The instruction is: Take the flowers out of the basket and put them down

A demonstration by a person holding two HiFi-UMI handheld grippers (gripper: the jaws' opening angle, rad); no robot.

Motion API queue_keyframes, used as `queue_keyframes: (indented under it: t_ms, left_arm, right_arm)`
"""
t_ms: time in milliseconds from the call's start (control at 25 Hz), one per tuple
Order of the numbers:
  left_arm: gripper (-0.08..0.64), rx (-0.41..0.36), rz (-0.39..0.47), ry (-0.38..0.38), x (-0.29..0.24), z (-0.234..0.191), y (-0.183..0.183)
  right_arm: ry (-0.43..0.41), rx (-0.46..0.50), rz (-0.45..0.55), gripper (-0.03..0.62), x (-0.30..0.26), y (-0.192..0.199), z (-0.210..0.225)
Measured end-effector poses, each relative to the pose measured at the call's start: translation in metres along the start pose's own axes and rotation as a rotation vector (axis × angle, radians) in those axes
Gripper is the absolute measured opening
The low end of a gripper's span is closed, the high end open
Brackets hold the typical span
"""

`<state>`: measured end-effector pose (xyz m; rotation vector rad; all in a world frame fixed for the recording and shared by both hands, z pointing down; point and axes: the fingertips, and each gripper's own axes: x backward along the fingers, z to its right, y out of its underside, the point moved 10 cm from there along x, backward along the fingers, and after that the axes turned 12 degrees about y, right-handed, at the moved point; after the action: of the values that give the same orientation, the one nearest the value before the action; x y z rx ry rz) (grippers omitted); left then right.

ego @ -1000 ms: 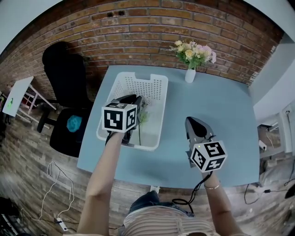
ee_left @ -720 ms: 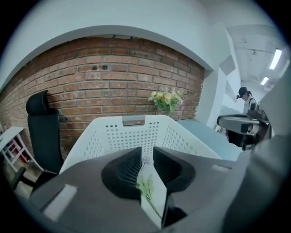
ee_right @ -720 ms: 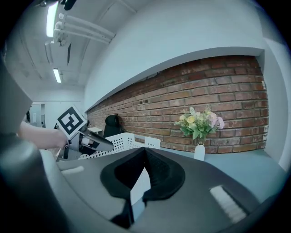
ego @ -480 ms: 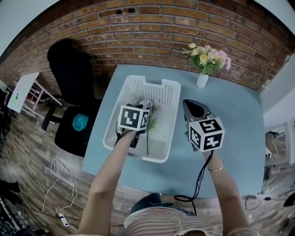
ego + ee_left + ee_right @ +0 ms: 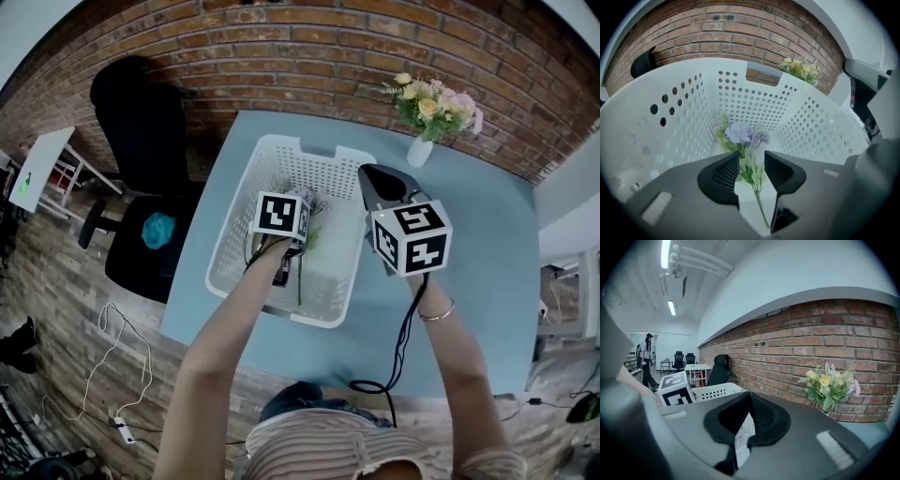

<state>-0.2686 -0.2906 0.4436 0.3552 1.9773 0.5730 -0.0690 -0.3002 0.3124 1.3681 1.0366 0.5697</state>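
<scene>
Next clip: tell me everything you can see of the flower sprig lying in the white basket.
The flower sprig has pale purple blooms at its head, small green leaves and one thin green stem, and it may be artificial. It lies on the floor of the white basket, blooms toward the far wall, stem running back toward the camera. The stem passes between the jaws of the left gripper, which are opening. Their pads do not press on it.

A light-blue table (image 5: 487, 246) carries a white perforated basket (image 5: 236, 228) and a small vase (image 5: 419, 152).
</scene>
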Motion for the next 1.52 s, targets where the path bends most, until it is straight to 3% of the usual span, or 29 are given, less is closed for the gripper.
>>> queue_keyframes:
  t_ms: [160,400,680,1000,1280,1520]
  left_arm:
    - [0.199,-0.009,-0.071,-0.063,-0.012,-0.006,0.008]
    - [0.196,-0.037,-0.112,-0.148,-0.034,-0.011,0.013]
    - [0.198,-0.016,-0.240,-0.166,-0.059,-0.014,0.028]
    - [0.164,0.011,-0.321,-0.170,-0.079,-0.019,0.032]
    - [0.084,0.029,-0.286,-0.164,-0.075,-0.021,0.026]
    - [0.069,0.041,-0.206,-0.108,-0.054,-0.017,0.018]
  right_arm:
    - [-0.016,0.000,-0.020,0.006,-0.010,-0.001,-0.006]
    - [-0.081,0.001,-0.064,0.006,-0.026,-0.002,-0.019]
    - [-0.091,-0.007,-0.063,0.006,-0.032,-0.004,-0.027]
    - [-0.079,-0.013,-0.064,0.006,-0.036,-0.006,-0.025]
    - [-0.060,-0.004,-0.055,0.006,-0.031,-0.008,-0.019]
    - [-0.044,-0.004,-0.050,0.006,-0.024,-0.010,-0.018]
